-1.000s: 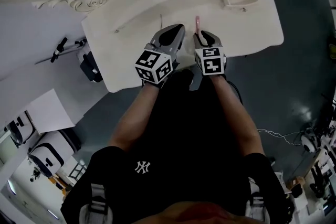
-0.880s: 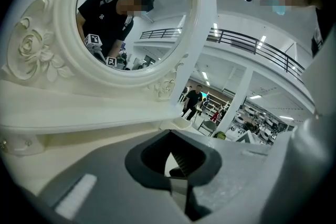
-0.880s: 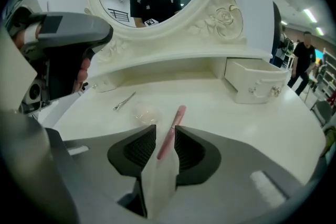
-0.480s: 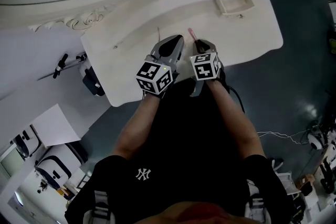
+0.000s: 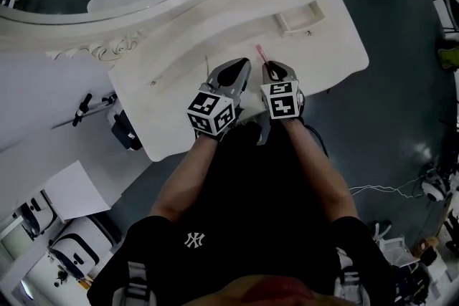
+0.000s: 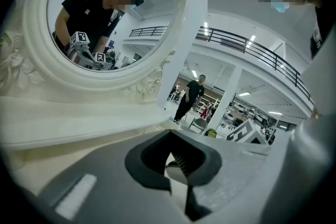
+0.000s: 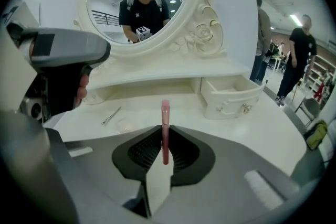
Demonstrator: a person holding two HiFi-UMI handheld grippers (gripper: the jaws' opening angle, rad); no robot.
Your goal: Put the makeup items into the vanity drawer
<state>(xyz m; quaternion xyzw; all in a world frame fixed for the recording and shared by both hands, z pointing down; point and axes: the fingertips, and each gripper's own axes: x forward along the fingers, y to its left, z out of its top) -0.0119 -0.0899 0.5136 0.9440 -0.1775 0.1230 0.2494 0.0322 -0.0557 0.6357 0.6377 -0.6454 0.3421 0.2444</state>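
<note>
left: oval mirror in a carved cream frame (image 7: pixel 195 29) runs along the back of the cream vanity tabletop (image 5: pixel 179 54). the top's left corner is rounded, and a pale flat surface (image 5: pixel 43 118) lies beyond that edge. thin metal tweezers (image 7: pixel 111 115) lie flat on the bare top left of centre, well apart from both tools.

centre: left gripper (image 5: pixel 233 69) sits over the front edge with its claw pressed together and nothing in it, just beside its partner. right gripper (image 5: pixel 272 68) is pinching a slim pink makeup stick (image 7: pixel 165 118) by the near end. its jaws have just been closing, with the stick between the pads. the stick points away toward the mirror, its far end free past the claw tips. cannot tell whether that end touches the top. the person's black shirt (image 5: pixel 244 211) fills the room below the front edge.

right of centre: a bare stretch of top lies between the stick and the small cream drawer (image 7: pixel 233 97). the drawer stands pulled out under the mirror's shelf, its top open. it is well apart from the stick, to the right and further back.

right: the top's right edge bulges out in a curve. dark blue-grey floor (image 5: pixel 401 97) beyond it is wide and open, with a thin pale cable (image 5: pixel 376 188) lying lower right. two people (image 7: pixel 294 55) stand past that edge, well away.
</note>
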